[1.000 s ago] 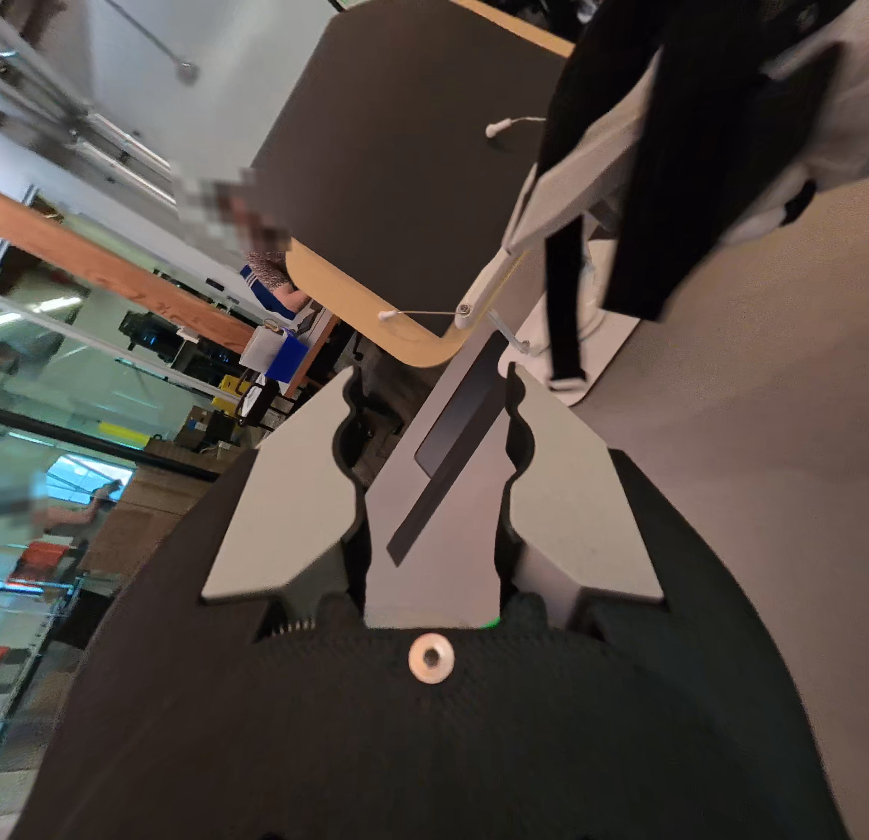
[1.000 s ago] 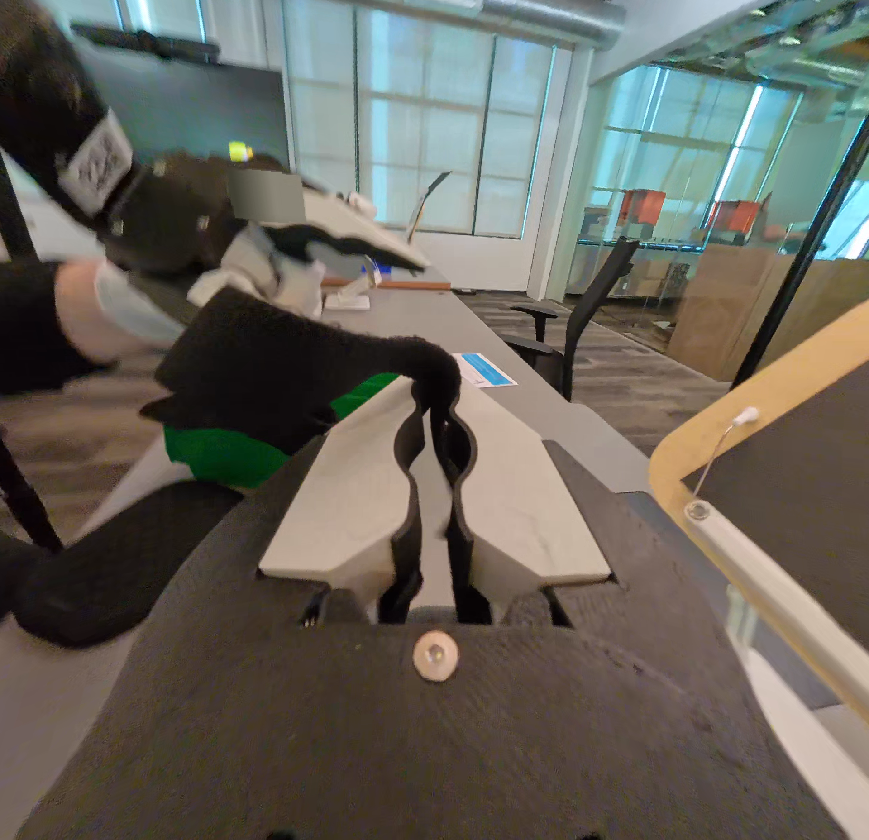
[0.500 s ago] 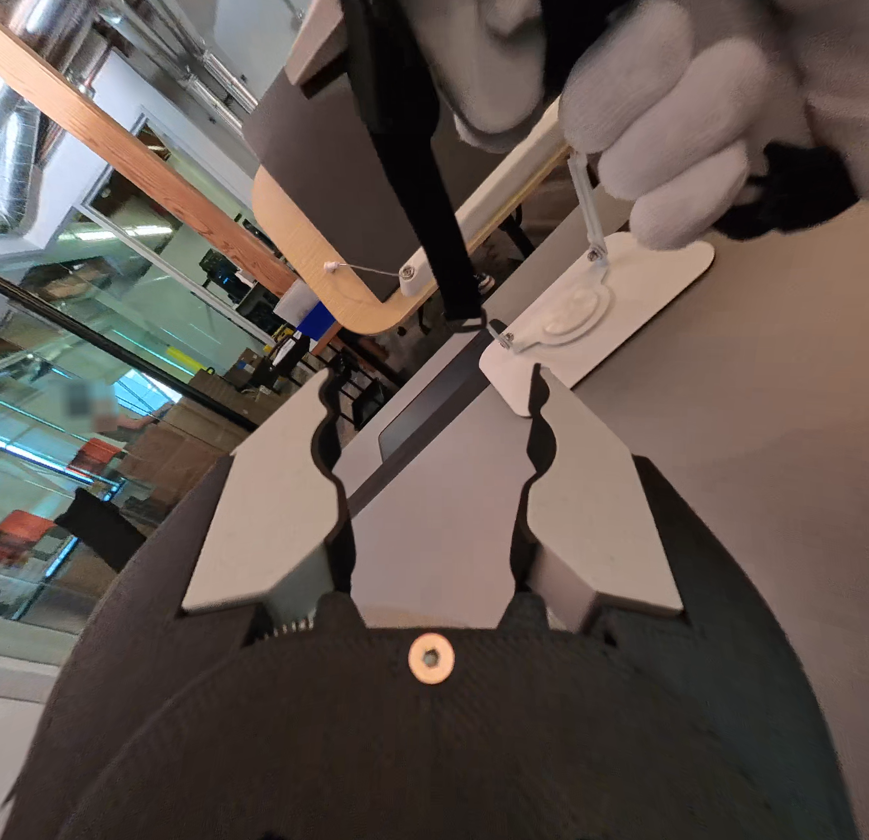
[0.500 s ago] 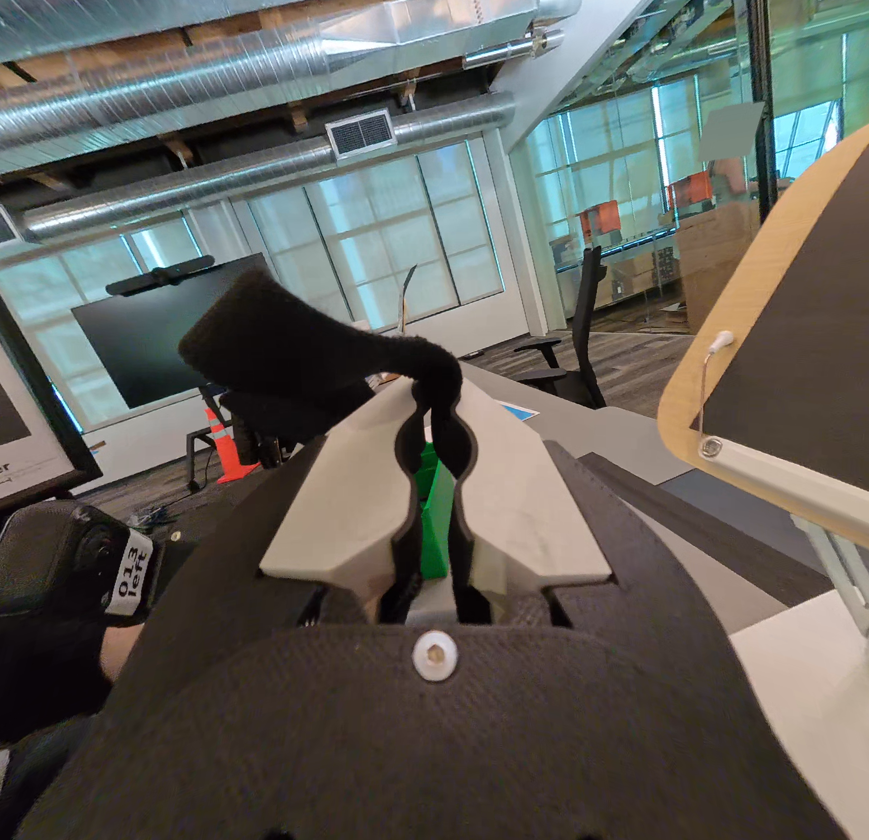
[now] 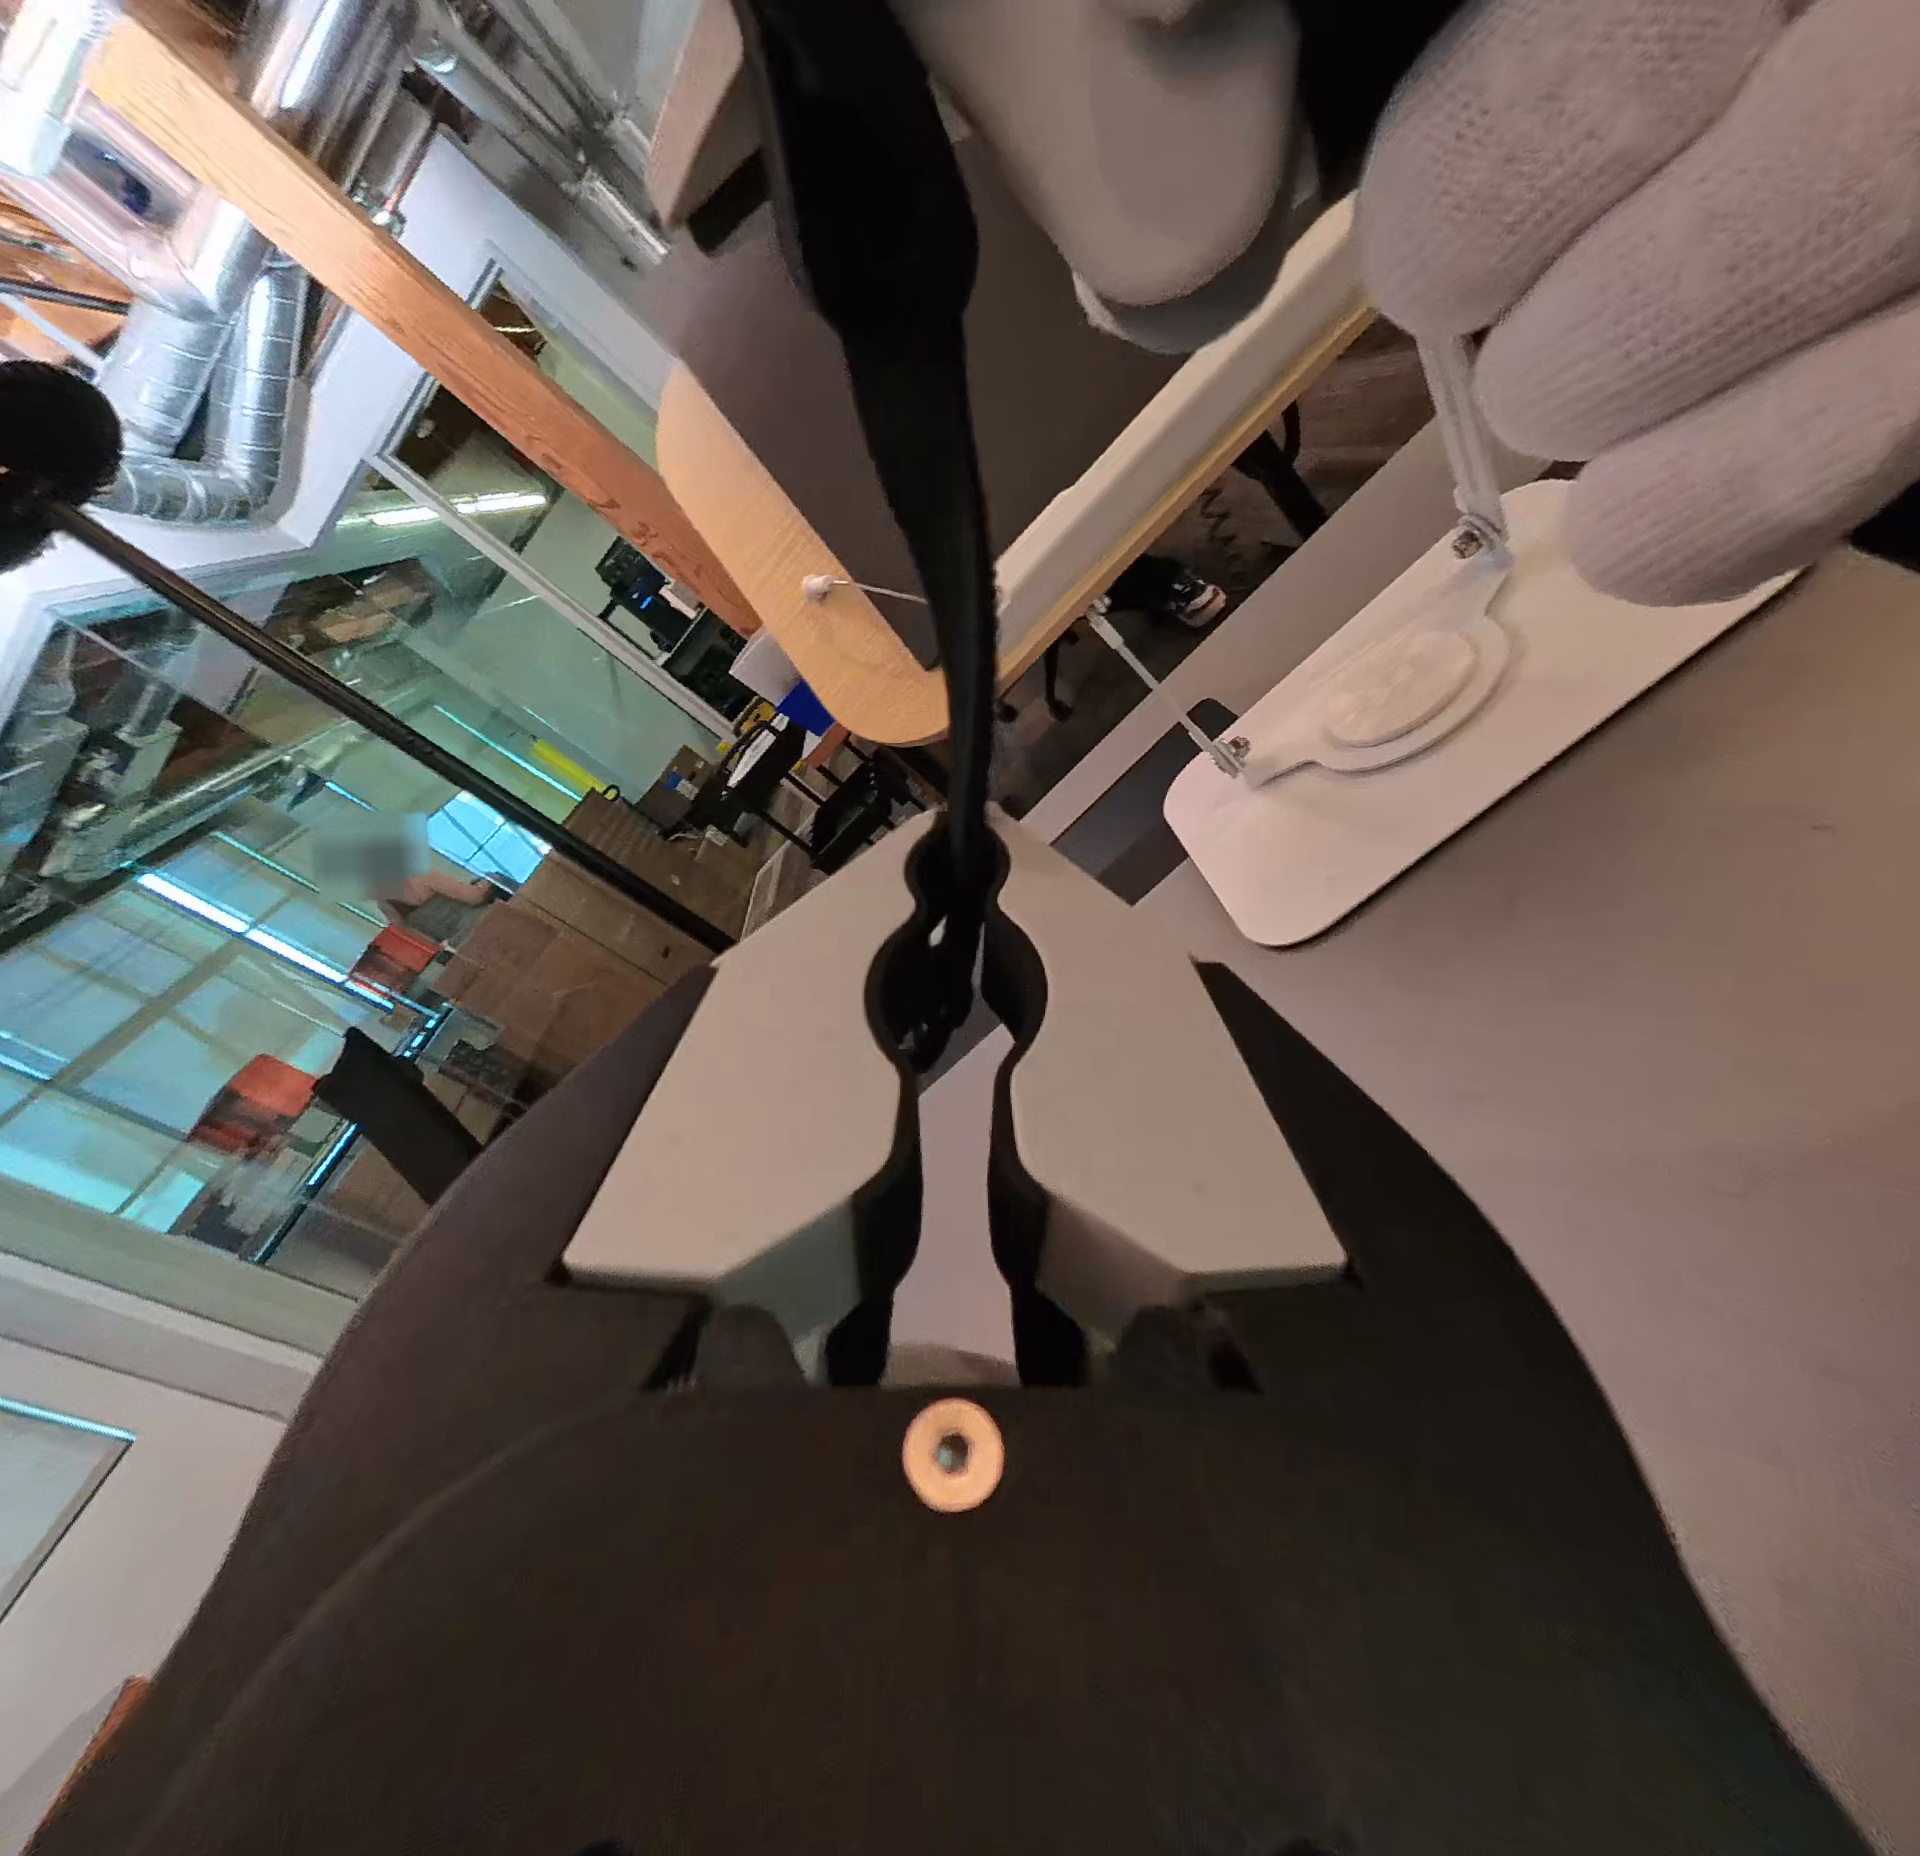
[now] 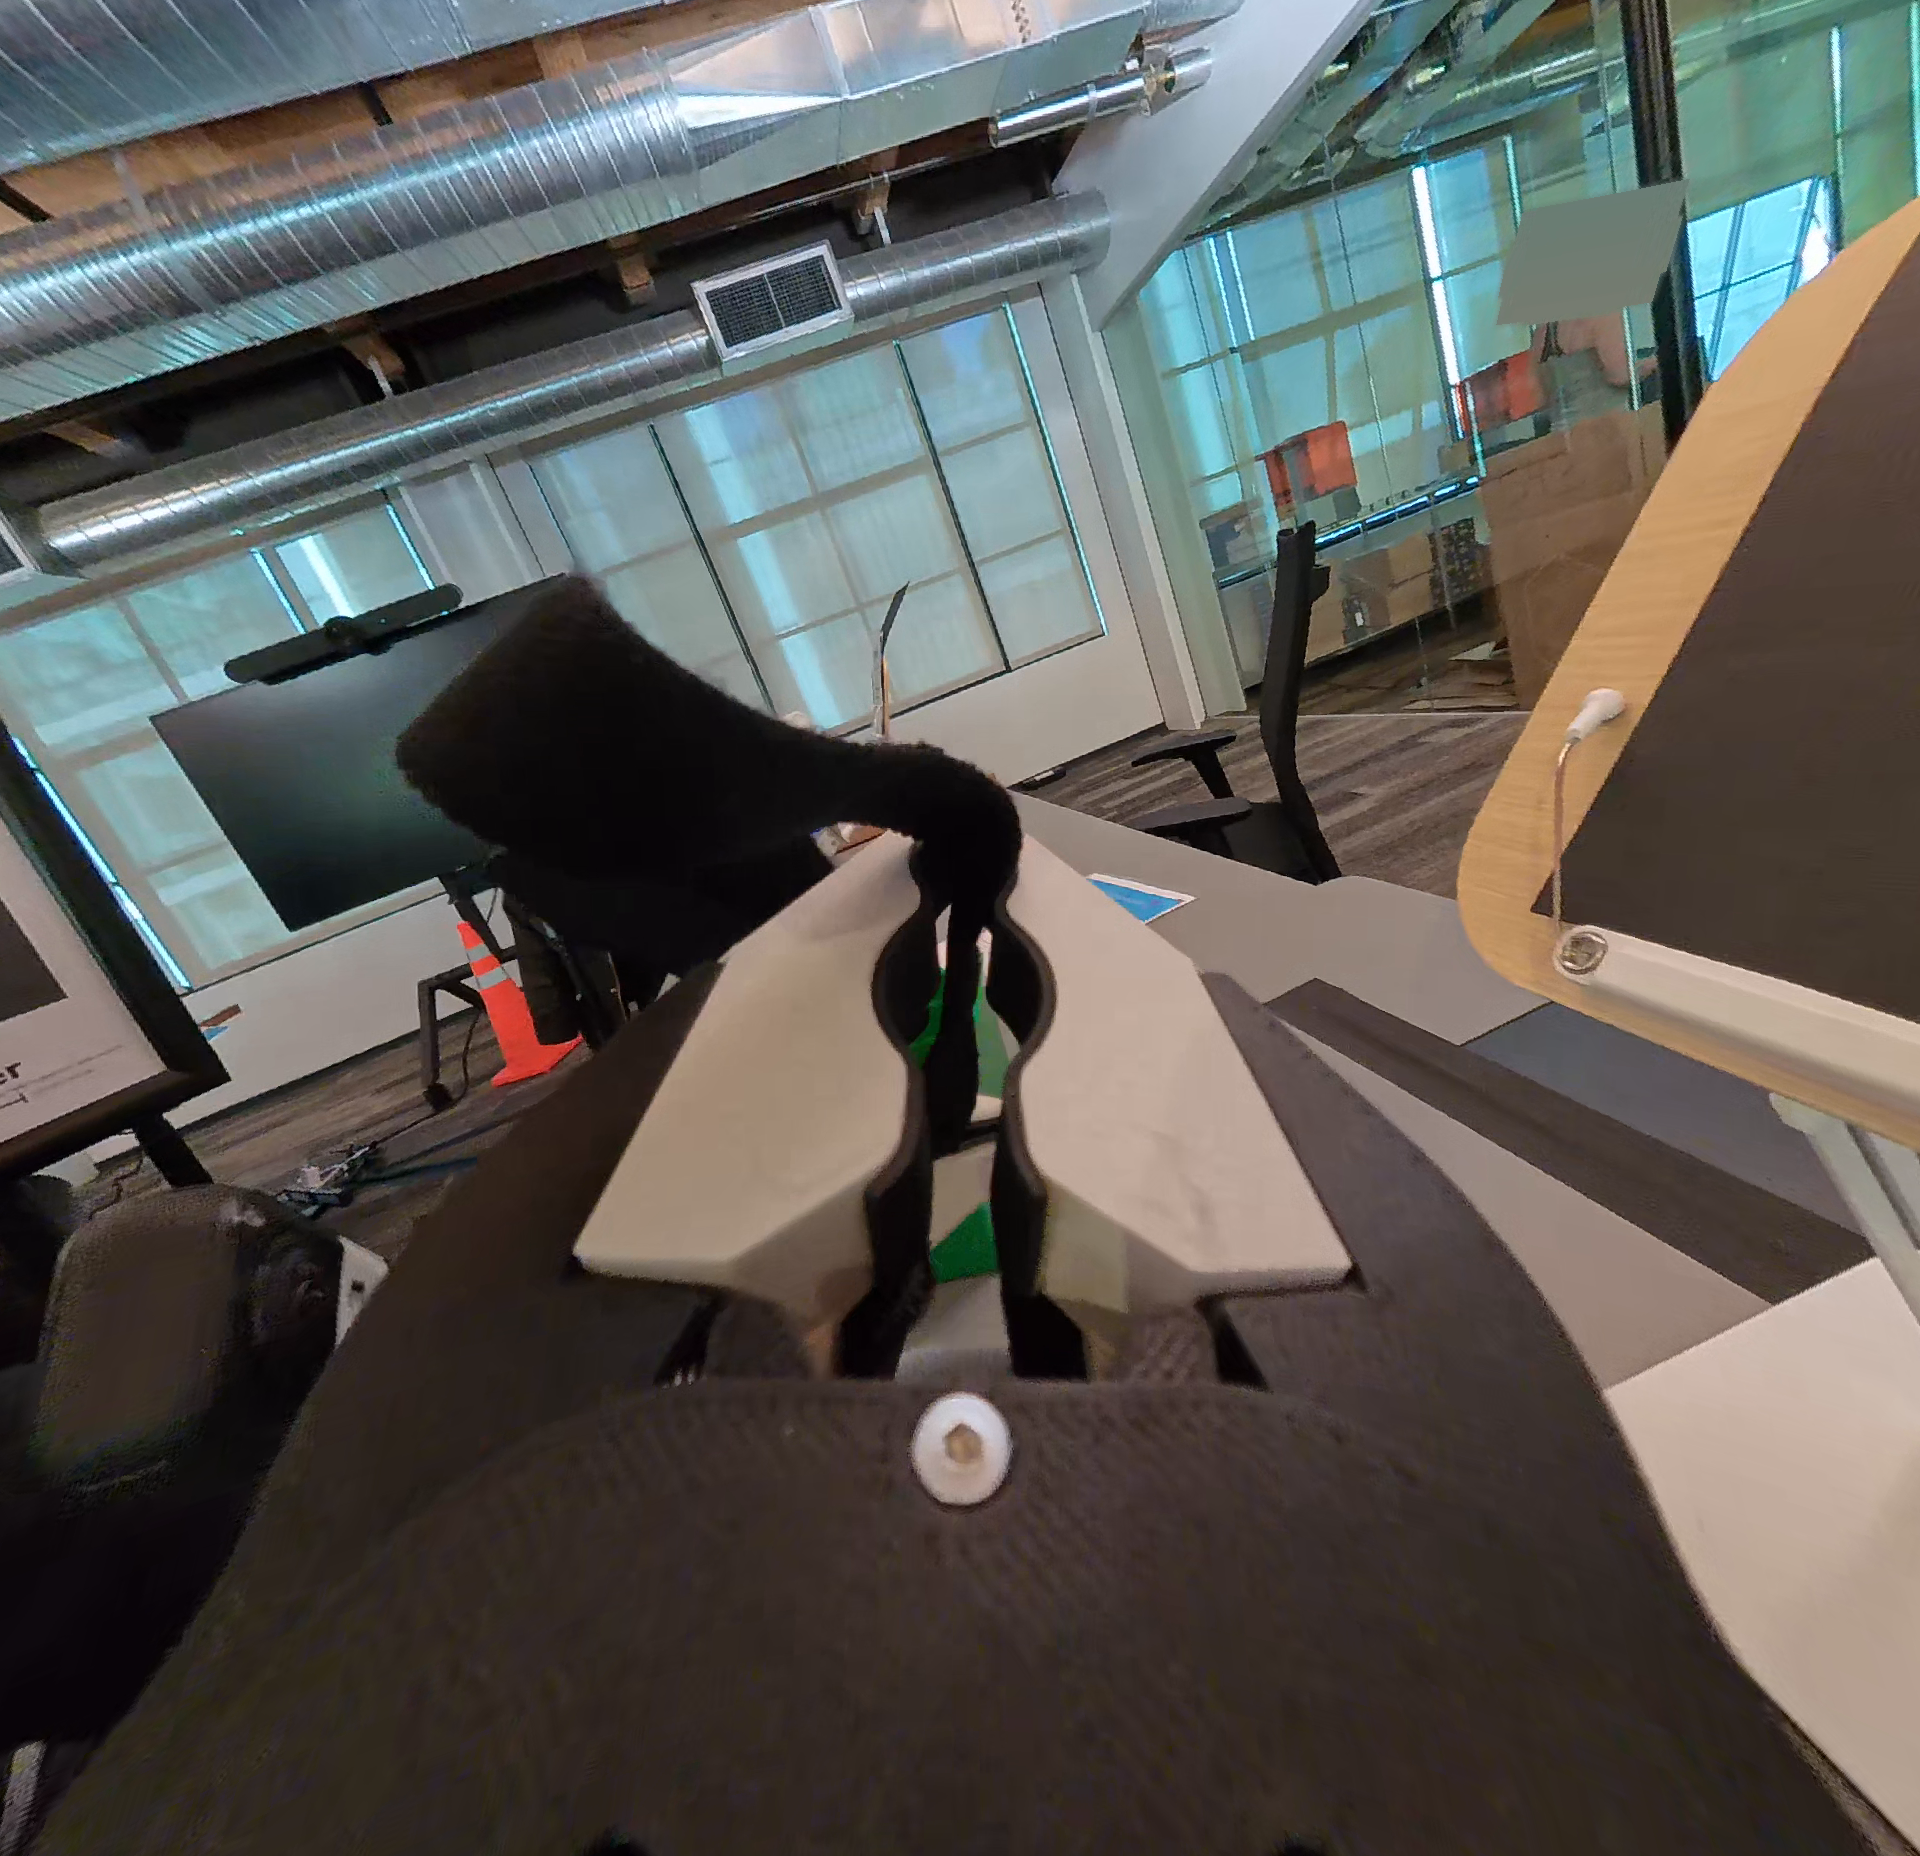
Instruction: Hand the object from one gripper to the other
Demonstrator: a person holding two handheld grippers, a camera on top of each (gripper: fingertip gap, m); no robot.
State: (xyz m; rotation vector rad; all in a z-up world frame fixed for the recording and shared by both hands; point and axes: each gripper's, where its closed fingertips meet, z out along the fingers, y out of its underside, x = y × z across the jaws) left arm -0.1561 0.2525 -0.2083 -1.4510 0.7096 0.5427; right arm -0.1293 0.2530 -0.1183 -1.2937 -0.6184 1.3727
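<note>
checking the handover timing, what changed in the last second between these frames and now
The left gripper, open and empty a second ago, has closed on the hanging end of the black fabric strip. The right gripper stays shut on the strip's other end, so both hold it now. The grey table is unchanged.

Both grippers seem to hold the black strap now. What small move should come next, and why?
Probably open the right gripper. It is shut on the black strap, and the left gripper is also closed on the strap's other end, so the receiving grip looks made.
</note>
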